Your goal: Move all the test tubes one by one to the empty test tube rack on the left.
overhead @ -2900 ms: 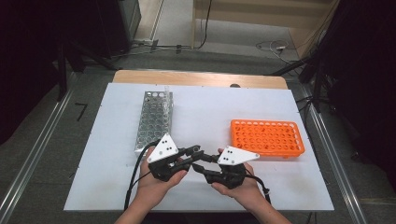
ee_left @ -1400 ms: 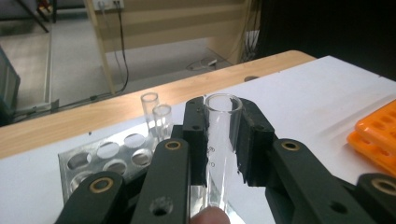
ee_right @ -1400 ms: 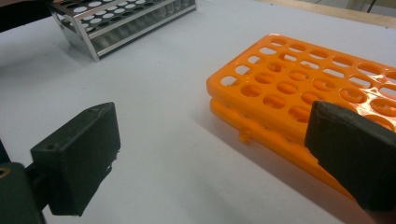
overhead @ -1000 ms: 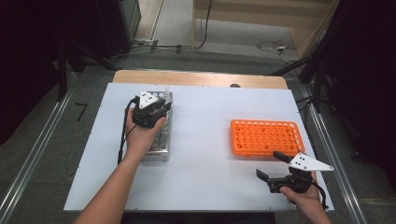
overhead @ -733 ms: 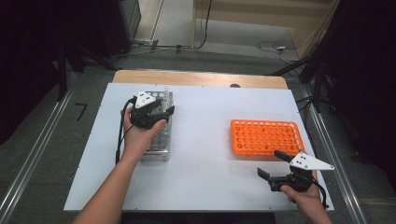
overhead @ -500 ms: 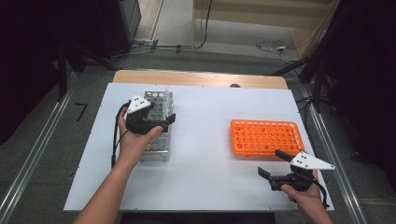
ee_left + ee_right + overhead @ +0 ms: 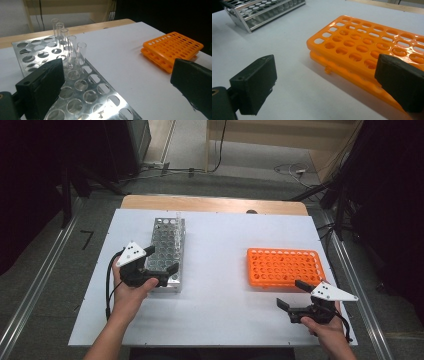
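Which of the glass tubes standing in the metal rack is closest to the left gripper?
The glass tube at the near end of the row in the metal rack; the other four stand behind it, farther from the left gripper.

On the table, the metal rack lies at the left and the plastic rack well apart at the right. Glass tubes stand upright in a row in the metal rack's holes (at its far end).

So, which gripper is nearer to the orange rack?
Right. The right gripper sits just in front of the orange rack; the left gripper is far across the table, over the metal rack.
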Available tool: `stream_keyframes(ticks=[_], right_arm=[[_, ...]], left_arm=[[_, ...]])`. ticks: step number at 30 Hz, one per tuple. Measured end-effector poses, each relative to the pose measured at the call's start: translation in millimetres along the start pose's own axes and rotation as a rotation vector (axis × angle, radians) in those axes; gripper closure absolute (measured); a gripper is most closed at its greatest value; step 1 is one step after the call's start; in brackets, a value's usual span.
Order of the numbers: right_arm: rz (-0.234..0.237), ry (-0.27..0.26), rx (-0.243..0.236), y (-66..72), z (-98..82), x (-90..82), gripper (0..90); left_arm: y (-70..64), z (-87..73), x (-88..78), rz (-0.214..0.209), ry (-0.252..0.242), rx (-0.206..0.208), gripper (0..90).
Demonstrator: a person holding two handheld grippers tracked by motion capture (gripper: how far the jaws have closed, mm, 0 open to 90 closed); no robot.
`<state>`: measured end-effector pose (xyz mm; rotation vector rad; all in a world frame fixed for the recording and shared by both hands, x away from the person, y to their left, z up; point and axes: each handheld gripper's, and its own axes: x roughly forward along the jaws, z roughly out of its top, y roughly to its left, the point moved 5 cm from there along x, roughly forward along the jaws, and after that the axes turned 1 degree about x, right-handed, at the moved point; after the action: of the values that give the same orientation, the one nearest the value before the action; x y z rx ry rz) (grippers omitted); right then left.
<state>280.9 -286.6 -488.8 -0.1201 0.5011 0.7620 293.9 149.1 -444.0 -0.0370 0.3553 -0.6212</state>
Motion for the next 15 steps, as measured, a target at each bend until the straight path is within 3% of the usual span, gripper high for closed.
stream_keyframes(ticks=[9,15], right_arm=[[-0.010,0.000,-0.001,-3.4,-1.2,1.8,2.5],[0.002,-0.014,-0.002,-5.3,-1.5,1.4,2.5]], left_arm=[[-8.9,-19.8,-29.8,0.001,-0.022,0.014,0.0],[-11.7,-38.0,-45.3,-0.022,-0.023,0.006,0.0]])
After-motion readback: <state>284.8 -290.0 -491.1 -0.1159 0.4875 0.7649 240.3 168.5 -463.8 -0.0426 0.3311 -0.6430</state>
